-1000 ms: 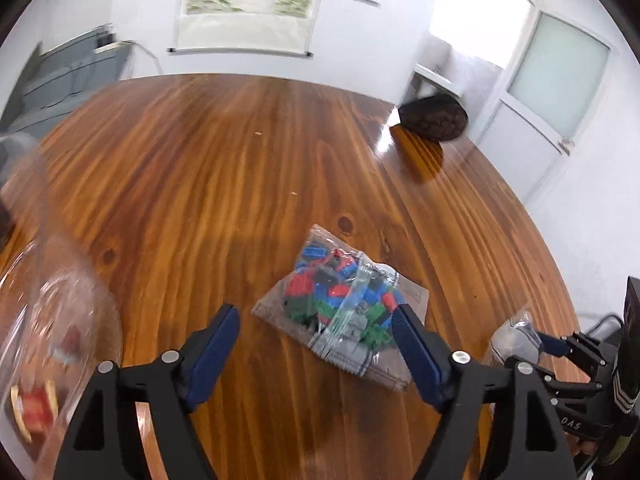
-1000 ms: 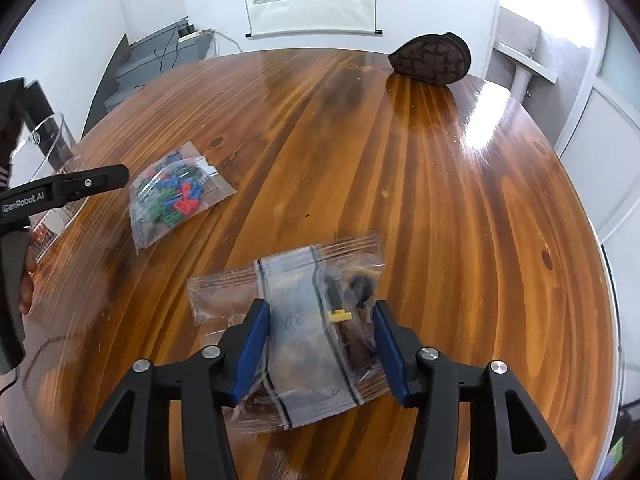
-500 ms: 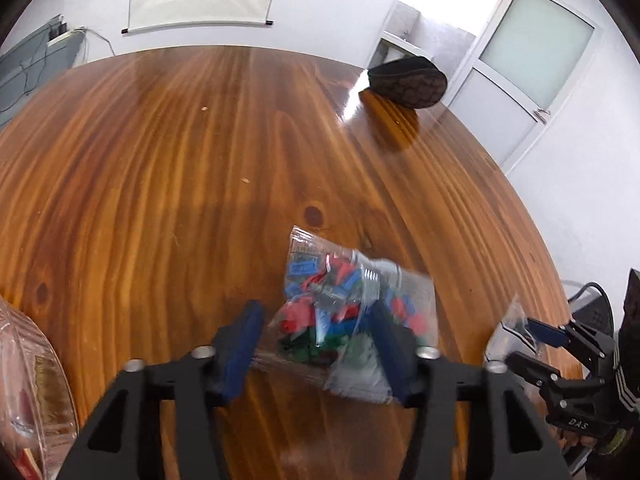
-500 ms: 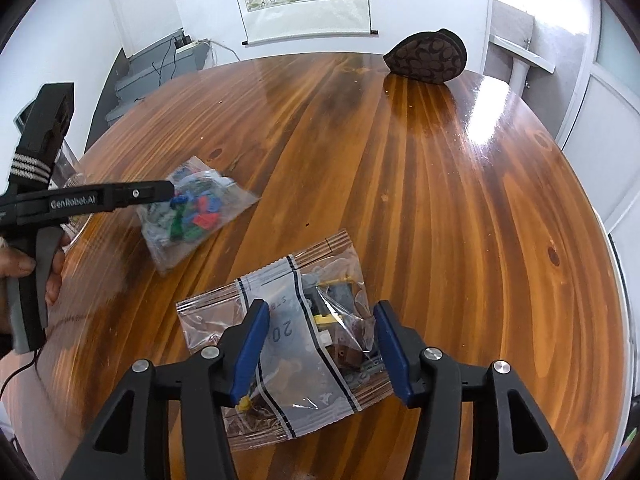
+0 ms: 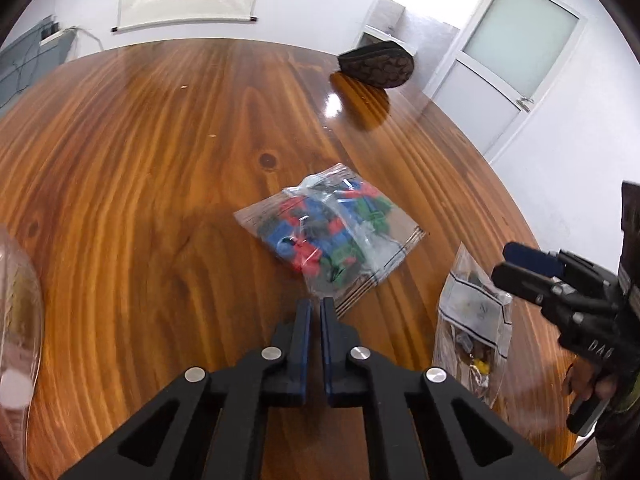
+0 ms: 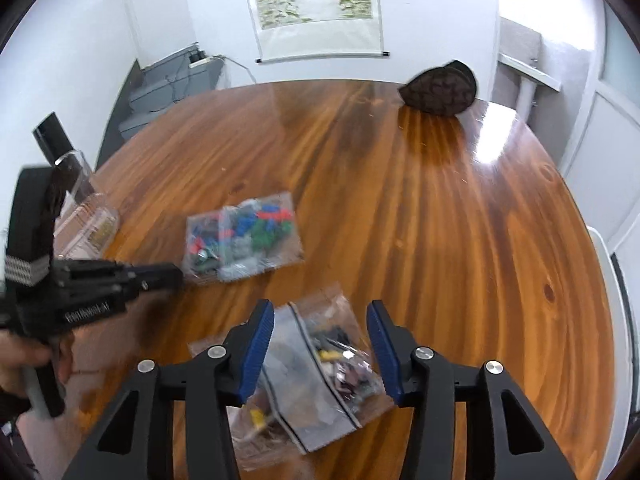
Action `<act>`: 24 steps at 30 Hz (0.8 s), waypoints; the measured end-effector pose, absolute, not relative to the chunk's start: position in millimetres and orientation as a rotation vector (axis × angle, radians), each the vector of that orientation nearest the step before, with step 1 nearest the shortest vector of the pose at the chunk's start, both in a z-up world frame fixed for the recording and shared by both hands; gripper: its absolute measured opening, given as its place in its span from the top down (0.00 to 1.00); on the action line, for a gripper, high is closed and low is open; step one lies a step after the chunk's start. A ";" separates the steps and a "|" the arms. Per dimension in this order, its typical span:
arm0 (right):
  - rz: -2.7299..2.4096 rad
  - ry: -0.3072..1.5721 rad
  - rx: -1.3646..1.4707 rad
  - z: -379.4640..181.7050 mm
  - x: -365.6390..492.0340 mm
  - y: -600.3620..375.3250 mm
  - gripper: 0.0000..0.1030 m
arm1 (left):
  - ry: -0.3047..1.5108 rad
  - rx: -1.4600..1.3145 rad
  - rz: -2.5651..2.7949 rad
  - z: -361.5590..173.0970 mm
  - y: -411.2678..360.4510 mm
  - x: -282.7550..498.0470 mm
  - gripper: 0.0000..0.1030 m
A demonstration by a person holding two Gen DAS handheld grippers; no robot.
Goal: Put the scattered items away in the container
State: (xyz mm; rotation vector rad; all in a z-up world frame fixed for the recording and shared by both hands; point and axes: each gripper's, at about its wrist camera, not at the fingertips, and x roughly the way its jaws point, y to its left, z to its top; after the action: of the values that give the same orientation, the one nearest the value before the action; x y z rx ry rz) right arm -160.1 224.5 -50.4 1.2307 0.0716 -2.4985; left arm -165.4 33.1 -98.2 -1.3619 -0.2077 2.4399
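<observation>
Gripping the bag of bricks (image 5: pixel 334 232) calls for its near edge; the left gripper (image 5: pixel 313 312) sits with jaws together, apparently pinching that corner, though contact is unclear. The right gripper (image 6: pixel 321 344), jaws apart, straddles the second bag (image 6: pixel 316 376) and should close on its bulk.

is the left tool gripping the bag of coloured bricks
No, the left tool is shut on nothing, with the bag of coloured bricks lying on the table just beyond its tips.

White raised letters "DA" show on the black body of the right tongs (image 5: pixel 532 262), while blurred white lettering on the left tongs (image 6: pixel 176 276) cannot be read clearly.
</observation>
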 end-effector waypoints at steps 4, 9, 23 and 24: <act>-2.481 0.069 1.218 -47.1 -167.4 213.8 0.50 | -0.142 -1.274 2.528 -77.5 23.4 -158.9 0.66; -2.498 -0.012 1.238 -50.3 -170.3 219.7 0.36 | -0.131 -1.253 2.482 -67.0 23.2 -179.0 0.38; -2.546 -0.082 1.336 -70.0 -128.3 252.3 0.02 | 0.139 -1.339 2.204 -92.2 61.7 -245.9 0.19; -2.552 -0.102 1.344 -71.9 -126.5 252.4 0.02 | 0.145 -1.337 2.183 -92.1 63.0 -247.8 0.19</act>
State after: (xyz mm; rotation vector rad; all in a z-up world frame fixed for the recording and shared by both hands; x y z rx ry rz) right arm -126.5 252.4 -71.9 1.3437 -0.1018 -2.5517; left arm -247.8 63.0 -92.1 -1.3374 0.1450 2.1828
